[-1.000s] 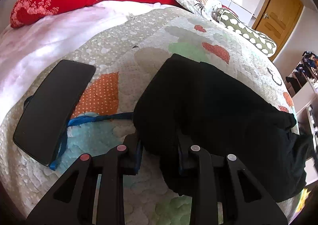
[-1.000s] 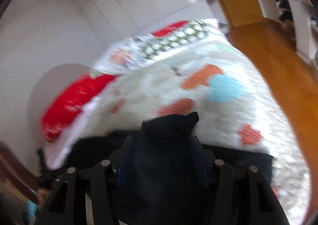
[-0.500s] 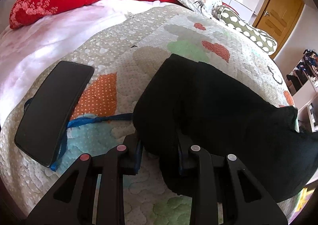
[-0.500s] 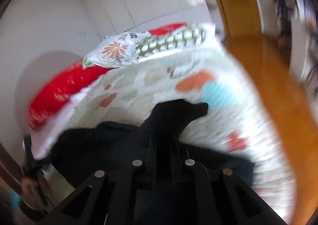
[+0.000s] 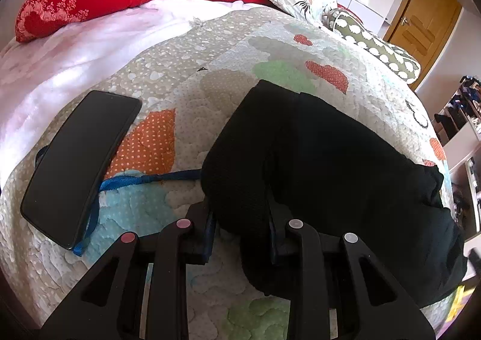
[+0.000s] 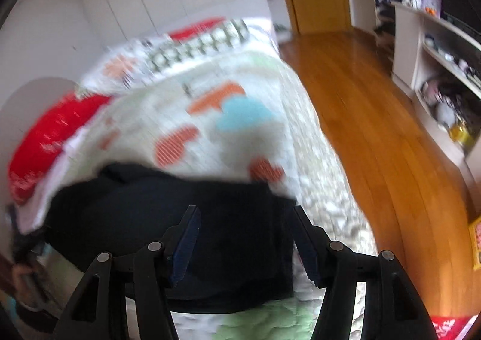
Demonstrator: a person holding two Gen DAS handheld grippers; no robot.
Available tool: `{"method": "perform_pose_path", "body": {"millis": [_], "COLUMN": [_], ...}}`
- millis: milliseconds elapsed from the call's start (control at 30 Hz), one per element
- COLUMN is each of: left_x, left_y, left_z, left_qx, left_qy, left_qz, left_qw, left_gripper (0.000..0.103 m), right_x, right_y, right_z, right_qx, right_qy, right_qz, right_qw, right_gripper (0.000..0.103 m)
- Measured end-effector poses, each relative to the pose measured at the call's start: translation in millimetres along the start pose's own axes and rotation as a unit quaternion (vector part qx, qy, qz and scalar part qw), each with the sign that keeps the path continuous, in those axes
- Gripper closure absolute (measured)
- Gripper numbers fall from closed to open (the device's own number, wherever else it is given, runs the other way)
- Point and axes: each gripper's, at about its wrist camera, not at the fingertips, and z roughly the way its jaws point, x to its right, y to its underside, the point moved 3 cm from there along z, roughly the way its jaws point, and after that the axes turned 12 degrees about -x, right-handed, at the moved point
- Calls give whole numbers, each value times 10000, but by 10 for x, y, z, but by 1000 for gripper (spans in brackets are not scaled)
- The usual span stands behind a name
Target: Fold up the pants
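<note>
Centrally, the quilt (image 5: 186, 75) is covered by the black pants (image 5: 345, 165), folded near its right edge; a fold is held between the left gripper (image 5: 242, 217) fingers, the right gripper (image 6: 245, 238) is spread wide above them, and a phone (image 5: 78, 159) is seen left

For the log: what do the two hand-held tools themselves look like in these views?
Both look alike: matte black plastic linkage arms with triangular cut-outs. The left tool has round pivot caps, pinkish-red on one side and pale grey on the other. The right tool has plain grey pivot caps and dark blue ribbed pads inside its fingers. No cables, hands or sleeves show.
</note>
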Motion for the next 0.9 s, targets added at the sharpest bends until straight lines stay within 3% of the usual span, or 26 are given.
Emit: {"method": "perform_pose_path", "body": {"millis": [33, 67, 100, 167, 300, 433, 567, 633, 700, 800, 900], "left_x": [4, 4, 2, 3, 7, -39, -125, -142, -131, 14, 220], "left_y": [0, -1, 0, 1, 15, 53, 68, 65, 52, 6, -76], "left_z": [0, -4, -15, -29, -31, -72, -294, -420, -557, -665, -565], "left_qx": [-2, -8, -18, -22, -24, 3, 169, 315, 547, 707, 609], "left_qy": [-14, -20, -12, 29, 56, -34, -213, -245, -257, -107, -25], "left_qz": [11, 20, 22, 32, 63, 79, 164, 167, 146, 328, 587], "left_qw": [10000, 10000, 10000, 10000, 10000, 10000, 9995, 9991, 9981, 9969, 9964], "left_gripper": [77, 77, 77, 77, 71, 59, 57, 48, 39, 33, 31], "right_x": [-13, -16, -33, -82, -105, -44, 7, -103, -357, -921, -1502], "right_y": [26, 51, 74, 111, 182, 342, 183, 63, -40, -207, -384], "right_z": [163, 259, 351, 305, -58, 333, 5, -218, -346, -219, 117], "right_qx": [-145, -220, -293, -204, 194, -548, -163, 260, 455, 355, 204], "right_qy": [-9, -50, -83, -118, 197, 546, 355, 144, -355, -1007, -1374], "right_qz": [-77, -141, -178, -380, -766, -1013, -491, -444, -732, -1311, -1794], "right_qw": [9999, 9996, 9994, 9990, 9967, 9918, 9980, 9986, 9956, 9856, 9739], "right_gripper": [46, 75, 87, 89, 90, 88, 72, 67, 63, 62, 62]}}
